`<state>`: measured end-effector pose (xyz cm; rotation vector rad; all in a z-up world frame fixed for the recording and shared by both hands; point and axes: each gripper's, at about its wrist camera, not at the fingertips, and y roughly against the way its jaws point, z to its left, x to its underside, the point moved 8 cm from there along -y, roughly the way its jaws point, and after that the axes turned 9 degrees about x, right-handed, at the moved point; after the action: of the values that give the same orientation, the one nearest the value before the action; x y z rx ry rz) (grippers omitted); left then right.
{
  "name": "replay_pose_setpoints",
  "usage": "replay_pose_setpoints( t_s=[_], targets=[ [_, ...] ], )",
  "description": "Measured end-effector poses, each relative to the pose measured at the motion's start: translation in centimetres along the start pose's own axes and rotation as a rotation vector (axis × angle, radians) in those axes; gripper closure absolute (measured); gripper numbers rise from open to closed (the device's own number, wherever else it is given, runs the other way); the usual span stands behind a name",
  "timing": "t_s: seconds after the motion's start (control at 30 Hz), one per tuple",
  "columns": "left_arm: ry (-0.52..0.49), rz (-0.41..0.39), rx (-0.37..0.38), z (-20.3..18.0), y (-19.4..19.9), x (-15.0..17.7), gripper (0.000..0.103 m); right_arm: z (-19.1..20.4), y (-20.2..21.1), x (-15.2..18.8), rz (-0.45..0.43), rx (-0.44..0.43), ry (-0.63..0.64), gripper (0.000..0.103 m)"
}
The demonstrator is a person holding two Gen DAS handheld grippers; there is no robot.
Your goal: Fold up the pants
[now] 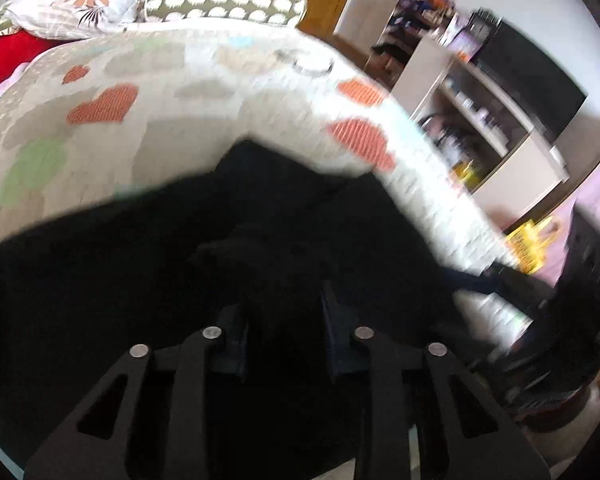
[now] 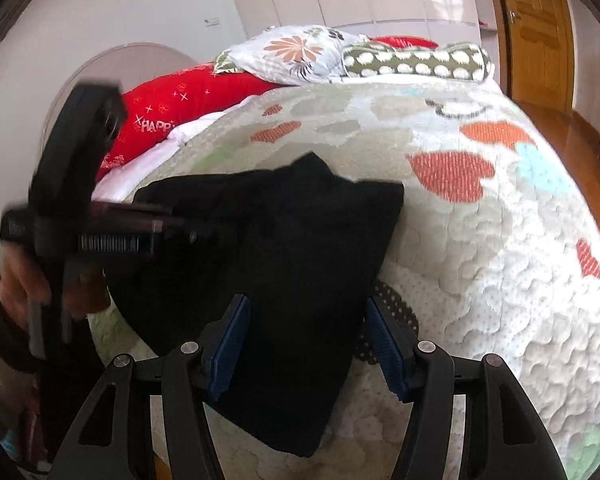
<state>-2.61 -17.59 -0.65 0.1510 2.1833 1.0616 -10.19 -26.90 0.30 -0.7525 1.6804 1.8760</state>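
The black pants (image 2: 284,264) lie folded into a compact stack on the heart-patterned quilt (image 2: 480,240), near the bed's front edge. My right gripper (image 2: 308,344) is open just above the stack's near right part, one blue pad over the cloth and the other past its right edge. In the right wrist view my left gripper (image 2: 196,232), held by a hand (image 2: 20,280), reaches in from the left onto the stack's left edge. In the blurred left wrist view the pants (image 1: 140,280) fill the lower half. There my left gripper (image 1: 286,336) has its fingers close together with bunched black cloth between them.
A floral pillow (image 2: 296,52), a dotted pillow (image 2: 416,62) and a red cushion (image 2: 188,100) lie at the head of the bed. A wooden door (image 2: 540,28) stands at the back right. A white shelf unit (image 1: 500,128) and a yellow object (image 1: 532,244) are beyond the bed's edge.
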Motion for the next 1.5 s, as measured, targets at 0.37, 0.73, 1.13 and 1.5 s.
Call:
replay_pose_setpoints(
  t_s=[0.37, 0.73, 1.13, 1.5],
  targets=[
    [0.136, -0.039, -0.123, 5.3, 3.0, 2.1, 0.039, 2.1, -0.5, 2.2, 0.042, 0.012, 0.138, 0.041],
    [0.091, -0.065, -0.296, 3.6, 4.9, 4.9, 0.034, 5.0, -0.3, 1.9, 0.042, -0.031, 0.182, 0.040],
    [0.129, -0.080, -0.408, 5.1, 7.7, 8.4, 0.034, 4.8, 1.7, 1.0, 0.018, -0.072, 0.180, 0.039],
    [0.186, -0.163, -0.287, 3.2, 6.7, 6.5, 0.033, 5.4, -5.4, -5.0, 0.044, 0.006, 0.157, 0.042]
  ],
)
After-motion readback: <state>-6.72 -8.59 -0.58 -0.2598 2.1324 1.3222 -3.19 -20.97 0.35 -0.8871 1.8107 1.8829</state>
